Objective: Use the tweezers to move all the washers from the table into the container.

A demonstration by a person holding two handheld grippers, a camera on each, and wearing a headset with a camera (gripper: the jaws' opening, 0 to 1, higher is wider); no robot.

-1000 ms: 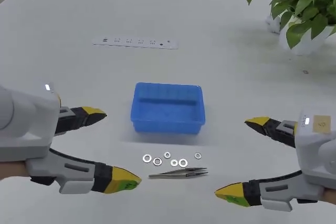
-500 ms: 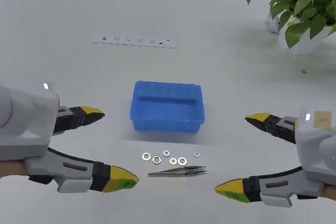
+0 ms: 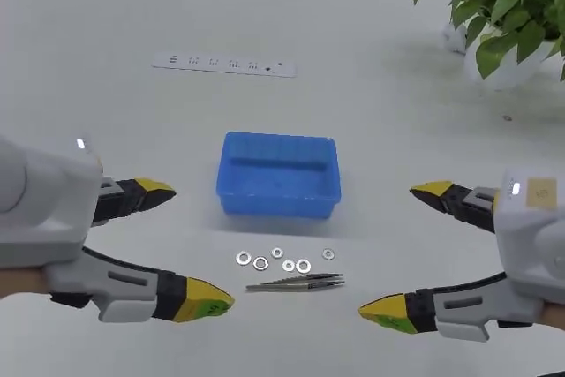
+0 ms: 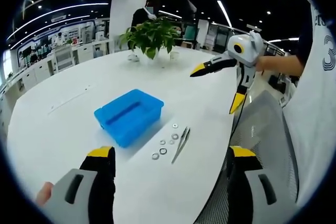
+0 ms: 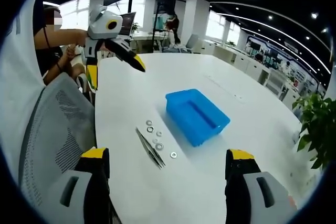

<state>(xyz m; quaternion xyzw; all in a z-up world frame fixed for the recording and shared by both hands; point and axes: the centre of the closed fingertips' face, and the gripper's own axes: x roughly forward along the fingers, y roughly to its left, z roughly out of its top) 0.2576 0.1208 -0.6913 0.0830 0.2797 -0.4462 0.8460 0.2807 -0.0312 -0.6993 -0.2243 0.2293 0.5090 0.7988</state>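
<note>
Nothing has shifted since earlier | head view: left gripper (image 3: 196, 246) and right gripper (image 3: 389, 250) both wide apart, empty, flanking tweezers (image 3: 296, 282), ready to take them | left gripper view: washers (image 4: 163, 151) beside tweezers, ahead between jaws | right gripper view: container (image 5: 197, 114) ahead past washers, short carry

Washers (image 3: 289, 265) between container (image 3: 278, 174) and tweezers (image 3: 296, 282) on table (image 3: 115, 121); plant (image 3: 508, 6) behind, right.

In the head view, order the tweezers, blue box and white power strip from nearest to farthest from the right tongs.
1. Tweezers, just left of the right tongs.
2. Blue box, mid-table, behind the tweezers.
3. White power strip, far back left.
</note>
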